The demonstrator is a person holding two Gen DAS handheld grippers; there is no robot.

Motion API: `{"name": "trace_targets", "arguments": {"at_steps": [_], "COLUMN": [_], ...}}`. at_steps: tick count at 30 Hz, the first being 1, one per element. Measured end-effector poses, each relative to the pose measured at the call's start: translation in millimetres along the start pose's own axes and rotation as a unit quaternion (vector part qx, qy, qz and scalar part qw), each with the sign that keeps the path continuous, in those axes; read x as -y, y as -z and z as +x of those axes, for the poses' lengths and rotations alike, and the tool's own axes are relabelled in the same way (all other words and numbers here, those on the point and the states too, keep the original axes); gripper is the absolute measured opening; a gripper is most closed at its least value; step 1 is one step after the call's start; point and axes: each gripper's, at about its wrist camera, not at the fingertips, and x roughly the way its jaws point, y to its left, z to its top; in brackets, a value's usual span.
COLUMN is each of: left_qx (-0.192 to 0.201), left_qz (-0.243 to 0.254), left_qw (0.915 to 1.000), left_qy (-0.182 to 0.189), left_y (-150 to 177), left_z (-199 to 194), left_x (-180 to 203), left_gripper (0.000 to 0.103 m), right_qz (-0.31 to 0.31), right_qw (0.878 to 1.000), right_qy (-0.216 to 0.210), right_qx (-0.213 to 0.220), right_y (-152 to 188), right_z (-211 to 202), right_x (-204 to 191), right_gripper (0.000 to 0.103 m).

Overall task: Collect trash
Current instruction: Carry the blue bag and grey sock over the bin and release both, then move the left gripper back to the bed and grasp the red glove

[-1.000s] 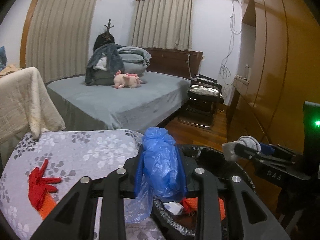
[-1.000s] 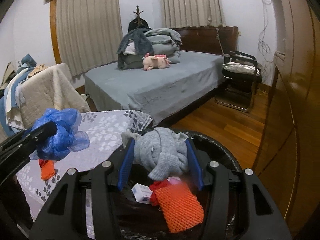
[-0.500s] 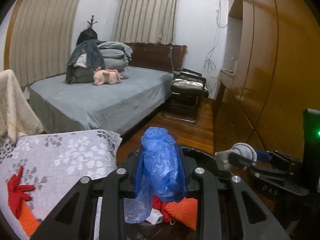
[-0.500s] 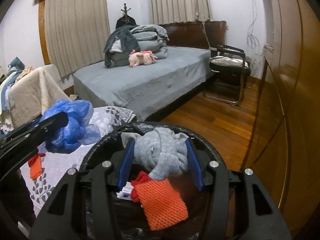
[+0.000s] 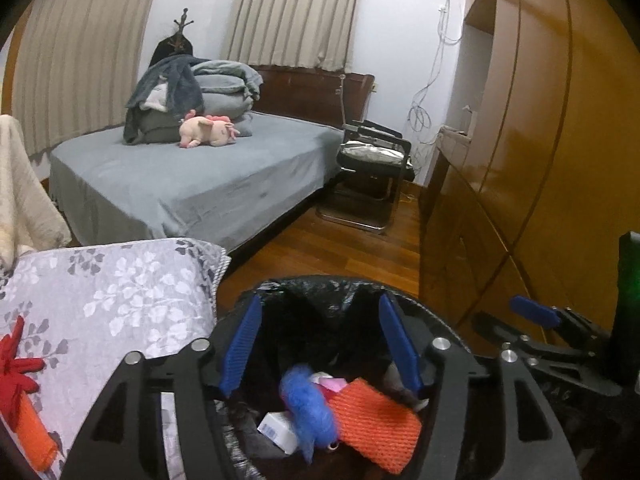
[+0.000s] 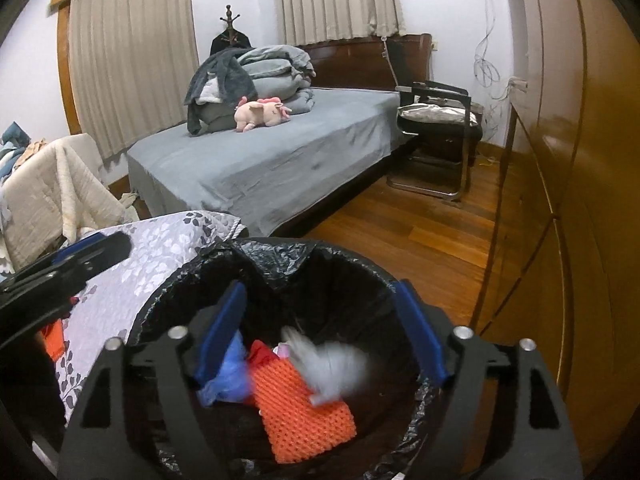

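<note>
Both grippers hang over a bin lined with a black bag (image 5: 316,292) (image 6: 276,260). My left gripper (image 5: 320,344) has its jaws opening, with nothing between the pads; the blue plastic bag (image 5: 310,408) (image 6: 228,380) is blurred, falling into the bin. My right gripper (image 6: 320,334) also has its jaws opening, empty; the grey cloth (image 6: 332,364) drops blurred below it. An orange mesh piece (image 5: 372,416) (image 6: 300,404) and a small white box (image 5: 278,432) lie inside the bin.
A flowered grey cover (image 5: 112,292) (image 6: 132,276) lies left of the bin, with a red glove (image 5: 16,368) and an orange item (image 5: 34,436) on it. Behind are a grey bed (image 5: 188,188), a chair (image 5: 376,160) and a wooden wardrobe (image 5: 540,160) on the right.
Both grippers moved over the bin and opened. The blue bag left the left jaws and the grey cloth left the right jaws; both now fall into the bin.
</note>
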Motion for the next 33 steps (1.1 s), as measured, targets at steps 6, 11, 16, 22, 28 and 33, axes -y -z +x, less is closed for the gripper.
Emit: {"name": "trace_targets", "arguments": {"at_steps": [6,11,16,22,28,33], "left_qx": [0.013,0.017,0.019,0.028,0.035,0.031], "left_qz": [0.005,-0.003,-0.013,-0.036,-0.059,-0.077], "left_qw": [0.9988,0.9960,0.9910,0.9832,0.9716,0.9614], "left_qy": [-0.048,-0.087,-0.132,-0.177,-0.226,-0.262], "left_y": [1.4,8.5,19.2,28.6,41.6,59.6], "left_z": [-26.7,-56.3,-86.3,-119.2,-146.0,-158.5], "left_x": [-23.8,-53.3,-84.6,-124.7,-172.5,-212.3], "left_gripper": [0.080,0.087,0.088,0.088,0.088,0.087], "right_qz": [0.009,-0.005,-0.022,-0.051,-0.078,-0.096], "right_qw": [1.000,0.999,0.998,0.993,0.987,0.982], "right_qy": [-0.007,-0.030,-0.061,-0.103,-0.138,-0.159], "right_qx": [0.013,0.020,0.025,0.027,0.027,0.017], "right_y": [-4.9,-8.2,-13.3,-17.5,-14.1,-7.3], "right_z": [-10.7,-18.6,-20.4,-16.5,-10.3,3.4], "right_x": [-5.7,-29.9,-66.1,-123.0,-175.6,-216.3], "right_gripper": [0.095,0.096,0.096,0.096,0.096,0.096]}}
